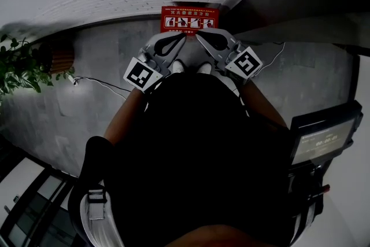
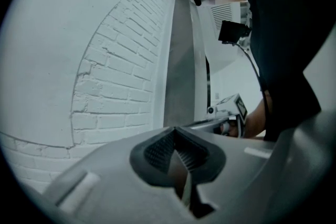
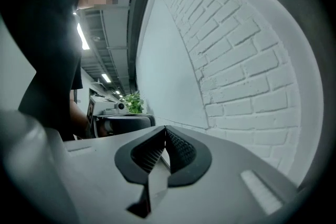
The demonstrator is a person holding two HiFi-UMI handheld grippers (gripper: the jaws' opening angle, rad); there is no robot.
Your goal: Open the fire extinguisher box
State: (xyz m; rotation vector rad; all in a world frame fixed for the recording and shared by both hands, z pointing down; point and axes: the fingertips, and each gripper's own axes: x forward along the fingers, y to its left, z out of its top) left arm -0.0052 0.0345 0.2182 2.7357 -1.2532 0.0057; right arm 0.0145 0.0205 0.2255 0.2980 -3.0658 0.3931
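The red fire extinguisher box (image 1: 189, 19) stands on the grey floor against the white brick wall, with white pictograms on its top. My left gripper (image 1: 182, 39) and right gripper (image 1: 198, 37) are side by side just in front of the box, tips angled toward each other. Neither touches the box that I can see. In the left gripper view the jaws (image 2: 175, 129) meet at the tips with nothing between them, and the right gripper (image 2: 232, 110) shows beyond. In the right gripper view the jaws (image 3: 165, 129) are also closed and empty. The box does not appear in either gripper view.
A potted plant (image 1: 16, 66) stands at the left, with a white cable (image 1: 98, 83) across the floor. A dark machine with a console (image 1: 324, 139) is at the right. The person's dark torso fills the lower middle of the head view.
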